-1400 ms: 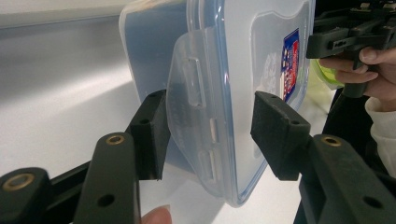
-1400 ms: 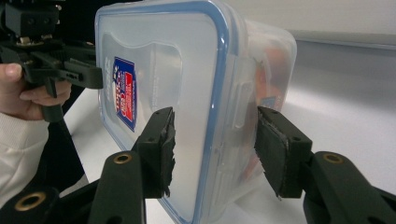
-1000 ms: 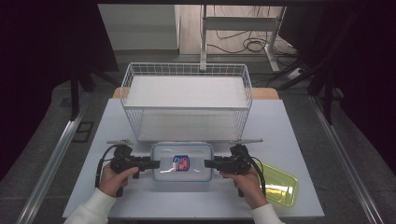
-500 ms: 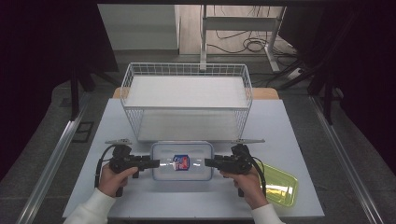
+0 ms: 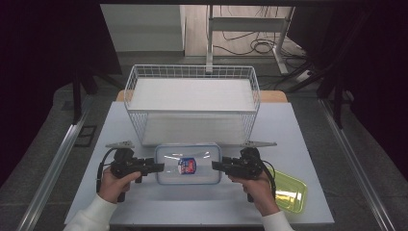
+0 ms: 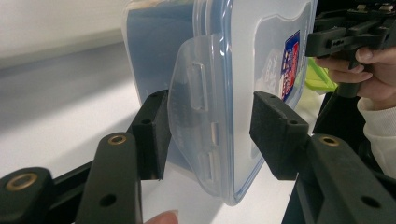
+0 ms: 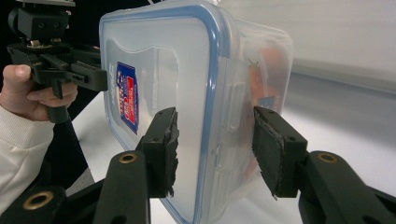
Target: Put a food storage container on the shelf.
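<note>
A clear plastic container with a blue-rimmed lid and a red and blue label lies lengthwise between my two grippers near the table's front. My left gripper holds its left end. In the left gripper view one pad lies on the lid and the other under the base, around the end latch flap. My right gripper holds the right end the same way, with the container between its pads. Something orange shows dimly inside. The base seems slightly off the table.
A white wire basket with a white shelf board stands just behind the container. A shallow yellow-green tray lies at the front right, beside my right hand. The white table has bare room left and right of the basket.
</note>
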`<state>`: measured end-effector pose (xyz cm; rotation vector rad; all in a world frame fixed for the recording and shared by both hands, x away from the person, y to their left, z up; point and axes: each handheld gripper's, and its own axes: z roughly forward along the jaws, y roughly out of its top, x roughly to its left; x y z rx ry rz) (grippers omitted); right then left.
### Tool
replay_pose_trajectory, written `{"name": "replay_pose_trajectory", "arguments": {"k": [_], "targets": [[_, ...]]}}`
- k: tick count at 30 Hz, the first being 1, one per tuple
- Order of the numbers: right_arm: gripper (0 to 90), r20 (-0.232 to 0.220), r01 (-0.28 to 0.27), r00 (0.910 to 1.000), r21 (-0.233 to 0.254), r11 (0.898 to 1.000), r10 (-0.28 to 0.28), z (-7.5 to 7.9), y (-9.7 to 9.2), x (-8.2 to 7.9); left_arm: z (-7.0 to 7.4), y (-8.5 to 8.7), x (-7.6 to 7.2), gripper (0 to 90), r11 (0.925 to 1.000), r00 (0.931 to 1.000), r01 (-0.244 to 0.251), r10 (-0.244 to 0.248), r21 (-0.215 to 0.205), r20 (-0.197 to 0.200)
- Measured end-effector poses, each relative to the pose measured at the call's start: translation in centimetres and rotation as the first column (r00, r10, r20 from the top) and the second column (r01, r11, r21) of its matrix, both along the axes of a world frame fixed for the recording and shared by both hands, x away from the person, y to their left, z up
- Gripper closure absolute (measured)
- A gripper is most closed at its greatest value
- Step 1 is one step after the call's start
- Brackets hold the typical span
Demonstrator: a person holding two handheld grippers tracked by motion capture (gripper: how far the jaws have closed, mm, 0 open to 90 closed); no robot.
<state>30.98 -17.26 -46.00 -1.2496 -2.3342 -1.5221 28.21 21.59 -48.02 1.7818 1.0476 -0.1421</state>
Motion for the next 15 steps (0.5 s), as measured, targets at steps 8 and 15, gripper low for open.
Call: {"name": "replay_pose_trajectory", "arguments": {"k": [8, 15], "targets": [[51.9, 0.024, 0.000, 0.9997, 0.003, 1.000, 0.000, 0.6, -0.1, -0.2, 0.5, -0.2, -0.2, 49.2, 1.0000, 0.9999, 0.001, -0.001, 0.006, 0.016], [51.8, 0.041, 0.004, 0.9992, 0.009, 1.000, -0.004, 1.2, -0.2, -0.2, 1.2, -0.2, -0.1, 49.2, 1.0000, 0.9994, 0.004, -0.004, 0.006, 0.034]]}}
